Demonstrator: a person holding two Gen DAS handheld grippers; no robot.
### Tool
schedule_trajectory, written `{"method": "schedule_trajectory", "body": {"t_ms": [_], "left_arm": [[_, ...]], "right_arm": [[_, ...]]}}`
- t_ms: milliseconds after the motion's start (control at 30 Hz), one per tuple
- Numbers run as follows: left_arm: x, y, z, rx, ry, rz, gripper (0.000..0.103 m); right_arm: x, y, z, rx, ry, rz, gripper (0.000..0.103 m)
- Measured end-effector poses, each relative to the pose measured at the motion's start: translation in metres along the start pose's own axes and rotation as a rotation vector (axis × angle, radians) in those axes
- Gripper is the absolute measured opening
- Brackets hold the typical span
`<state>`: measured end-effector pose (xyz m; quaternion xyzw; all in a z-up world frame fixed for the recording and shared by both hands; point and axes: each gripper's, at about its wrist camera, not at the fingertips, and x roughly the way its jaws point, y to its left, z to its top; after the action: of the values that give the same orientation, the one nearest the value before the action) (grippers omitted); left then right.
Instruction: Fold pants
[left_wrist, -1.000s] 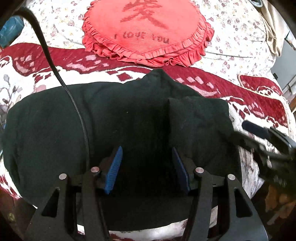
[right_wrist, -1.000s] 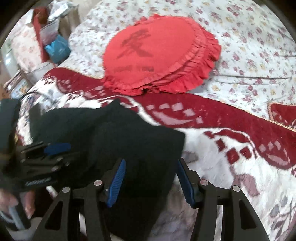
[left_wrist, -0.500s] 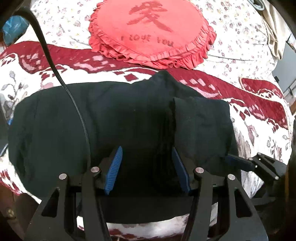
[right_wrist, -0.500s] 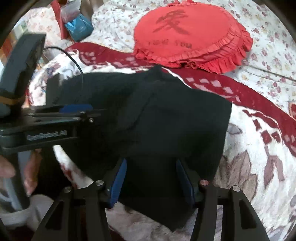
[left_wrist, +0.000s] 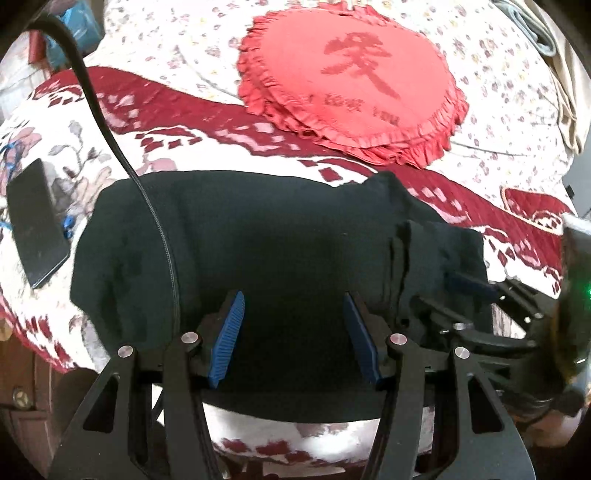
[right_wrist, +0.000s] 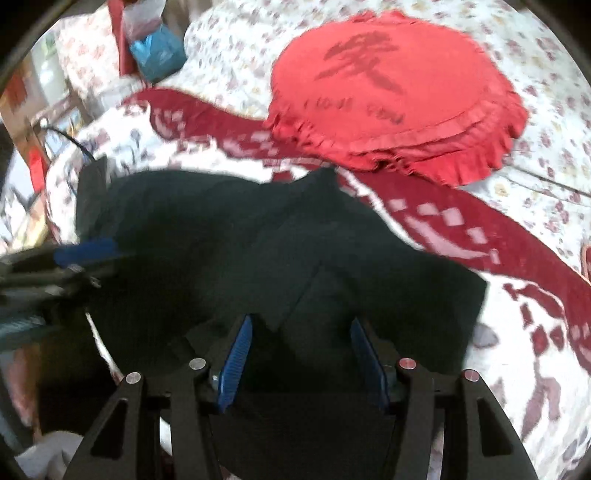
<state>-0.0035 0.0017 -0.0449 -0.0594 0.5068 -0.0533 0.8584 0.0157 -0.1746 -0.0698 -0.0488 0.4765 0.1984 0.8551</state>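
We see the black fabric pants (left_wrist: 266, 258) lying folded into a wide, rumpled slab across the frame's middle on the red-and-white floral blanket (left_wrist: 110, 122). Our left gripper (left_wrist: 293, 338) and right gripper (right_wrist: 303, 360) hover above them, jaws apart.

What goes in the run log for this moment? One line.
pants: partly folded, on bed | left gripper: open above pants | right gripper: open above pants

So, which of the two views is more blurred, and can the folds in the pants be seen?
Right wrist view: motion blur smears the red cushion. Left wrist view: sharper, cushion lettering readable. Both views: the black pants come out very dark, few folds show; fisheye bends the edges.
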Motion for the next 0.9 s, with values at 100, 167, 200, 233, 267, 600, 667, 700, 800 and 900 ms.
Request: {"method": "schedule_trajectory", "body": {"t_ms": [100,167,200,233,267,600,667,700,800,900], "left_arm": [[-0.003,0.008,0.0,-0.02,-0.001,0.006,0.055],[-0.004,0.014,0.0,-0.035,0.0,0.009,0.055],[-0.005,0.017,-0.001,-0.044,0.0,0.008,0.055],[-0.006,0.019,-0.002,-0.051,0.0,0.009,0.055],[-0.006,0.022,-0.002,-0.059,0.002,0.012,0.055],[-0.008,0.045,-0.009,-0.125,0.02,0.023,0.064],[-0.01,0.049,-0.011,-0.14,0.02,0.021,0.064],[-0.011,0.052,-0.012,-0.146,0.021,0.021,0.064],[-0.015,0.063,-0.015,-0.182,0.027,0.013,0.064],[-0.024,0.082,-0.022,-0.247,0.017,-0.014,0.064]], "right_arm": [[-0.003,0.001,0.004,-0.002,0.007,0.002,0.054],[-0.008,0.001,0.007,-0.003,0.0,0.004,0.054],[-0.012,0.001,0.008,-0.005,-0.006,0.011,0.054],[-0.014,0.002,0.01,-0.007,-0.013,0.014,0.054],[-0.015,0.003,0.011,-0.009,-0.016,0.015,0.054],[0.001,0.012,0.016,-0.012,0.011,0.041,0.054],[0.008,0.011,0.013,-0.005,0.03,0.041,0.055],[0.009,0.011,0.013,-0.002,0.031,0.042,0.055],[0.004,0.012,0.019,0.008,0.028,0.048,0.055],[-0.01,0.019,0.03,-0.008,-0.014,0.075,0.055]]}}
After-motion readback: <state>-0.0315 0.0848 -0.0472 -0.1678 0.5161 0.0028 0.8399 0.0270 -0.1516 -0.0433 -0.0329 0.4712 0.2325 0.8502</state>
